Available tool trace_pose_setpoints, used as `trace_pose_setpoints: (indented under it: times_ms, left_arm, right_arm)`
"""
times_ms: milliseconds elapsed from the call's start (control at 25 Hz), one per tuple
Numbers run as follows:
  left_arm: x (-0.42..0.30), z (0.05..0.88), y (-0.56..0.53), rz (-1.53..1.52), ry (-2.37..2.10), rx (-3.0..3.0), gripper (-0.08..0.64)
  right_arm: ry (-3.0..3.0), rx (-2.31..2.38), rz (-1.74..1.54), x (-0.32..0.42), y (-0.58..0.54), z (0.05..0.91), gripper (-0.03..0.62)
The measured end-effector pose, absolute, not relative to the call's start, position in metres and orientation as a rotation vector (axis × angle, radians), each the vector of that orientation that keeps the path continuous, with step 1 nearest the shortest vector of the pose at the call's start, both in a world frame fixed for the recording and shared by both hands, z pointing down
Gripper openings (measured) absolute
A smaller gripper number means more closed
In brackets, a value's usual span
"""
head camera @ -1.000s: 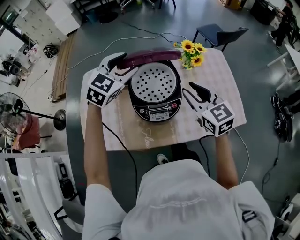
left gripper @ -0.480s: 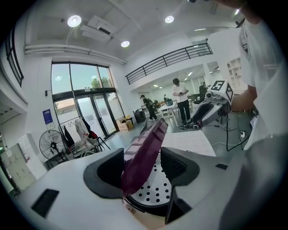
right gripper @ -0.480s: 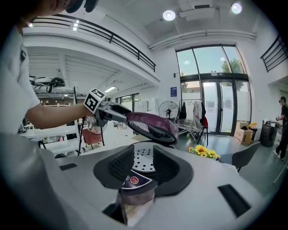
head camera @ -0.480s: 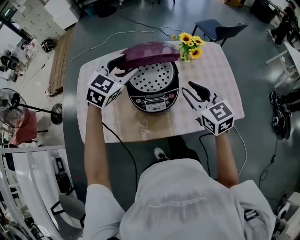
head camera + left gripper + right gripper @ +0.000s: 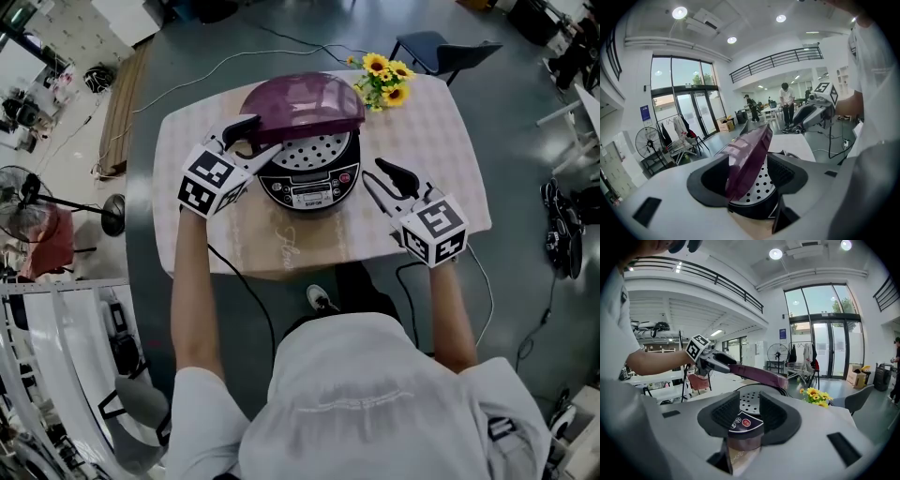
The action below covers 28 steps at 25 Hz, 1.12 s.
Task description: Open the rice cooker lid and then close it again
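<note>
Mid-frame on the tabletop (image 5: 422,141) we saw the rice cooker (image 5: 309,187), lid (image 5: 300,98) tilted above its perforated plate (image 5: 314,150); left tool (image 5: 265,133) stood apart around the lid, right tool (image 5: 373,172) apart, empty.

The purple lid (image 5: 302,101) has swung down halfway over the perforated plate (image 5: 314,150), the left gripper (image 5: 262,134) descending alongside.

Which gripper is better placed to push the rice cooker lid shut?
Left. The left gripper has the edge of the purple lid between its open jaws; the right gripper hangs open beside the cooker, clear of the lid.
</note>
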<state>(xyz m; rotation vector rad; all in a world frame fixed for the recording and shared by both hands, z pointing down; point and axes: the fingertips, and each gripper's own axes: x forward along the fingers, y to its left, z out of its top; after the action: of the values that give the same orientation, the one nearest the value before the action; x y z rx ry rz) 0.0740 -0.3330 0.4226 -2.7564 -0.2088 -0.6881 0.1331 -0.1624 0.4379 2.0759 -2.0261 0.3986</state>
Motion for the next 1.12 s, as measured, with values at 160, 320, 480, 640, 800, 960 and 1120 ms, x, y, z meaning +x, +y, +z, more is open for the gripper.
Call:
trace_pose_setpoints:
  times_ms: [160, 320, 480, 640, 800, 960, 1120]
  left_arm:
    - [0.068, 0.436, -0.326, -0.733, -0.244, -2.775, 0.27]
    - [0.063, 0.449, -0.32, -0.767, -0.269, -2.792, 0.27]
    - [0.061, 0.452, -0.318, -0.744, -0.257, -2.827, 0.27]
    - [0.058, 0.458, -0.315, -0.755, -0.265, -2.84, 0.27]
    - [0.054, 0.468, -0.312, -0.767, -0.273, -2.874, 0.27]
    - [0.052, 0.485, -0.309, -0.799, -0.291, -2.91, 0.27]
    - [0.049, 0.498, -0.306, -0.831, -0.317, -2.955, 0.27]
  right_arm:
    - [-2.026, 2.072, 0.417, 0.13, -0.16, 0.445, 0.147]
    - [-2.026, 2.068, 0.433, 0.127, -0.16, 0.45, 0.148]
    - [-2.027, 2.064, 0.442, 0.127, -0.159, 0.453, 0.147]
    - [-2.031, 2.059, 0.446, 0.124, -0.161, 0.453, 0.147]
    - [-2.033, 2.046, 0.46, 0.121, -0.162, 0.458, 0.147]
    - [-2.032, 2.038, 0.483, 0.119, -0.163, 0.467, 0.147]
    - [-2.029, 2.032, 0.497, 0.119, -0.162, 0.47, 0.147]
